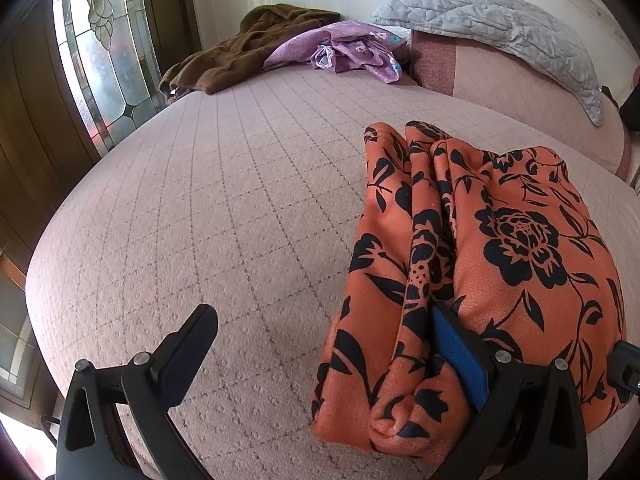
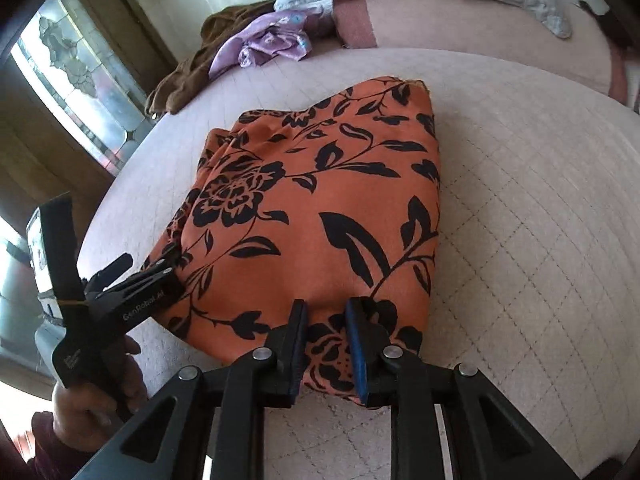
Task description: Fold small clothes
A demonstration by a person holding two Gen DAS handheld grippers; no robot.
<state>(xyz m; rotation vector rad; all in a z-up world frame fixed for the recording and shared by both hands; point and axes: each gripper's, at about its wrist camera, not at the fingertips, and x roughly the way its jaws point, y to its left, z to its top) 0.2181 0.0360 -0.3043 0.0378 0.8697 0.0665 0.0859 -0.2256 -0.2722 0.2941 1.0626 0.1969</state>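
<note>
Nearest the lens, the left hand-held gripper (image 1: pixel 322 312), spread wide: outer finger (image 1: pixel 192 344) over bare quilting, blue-padded finger (image 1: pixel 460 352) tucked into a crease along the left side of the orange floral garment (image 1: pixel 500 240). Grips nothing; probably slid in there to square up the layers or to lift that flank for another fold. In the right wrist view, the right hand-held gripper (image 2: pixel 326 312) straddling the garment's near edge, pads parted by a narrow gap with cloth lying slack between them, not squeezed. Likely poised to pinch that hem and carry it forward. Garment itself already doubled into a thick, roughly rectangular bundle, lying flat on the bed (image 1: pixel 200 200), near the front and toward the right side of the left view. Left edge bunched into several rolled ridges, right edge and far corners neater. Outward from there, plenty of open bed: a broad bare stretch to the left of the bundle, and more bare cover beyond its far edge and to its right. Well apart at the head of the bed, a brown garment (image 1: pixel 240 48) touching a purple floral cloth (image 1: pixel 352 48), beside a grey quilted pillow (image 1: pixel 480 12). Bed's left edge close to a stained-glass window (image 1: pixel 100 60), so less swing room on that side.
</note>
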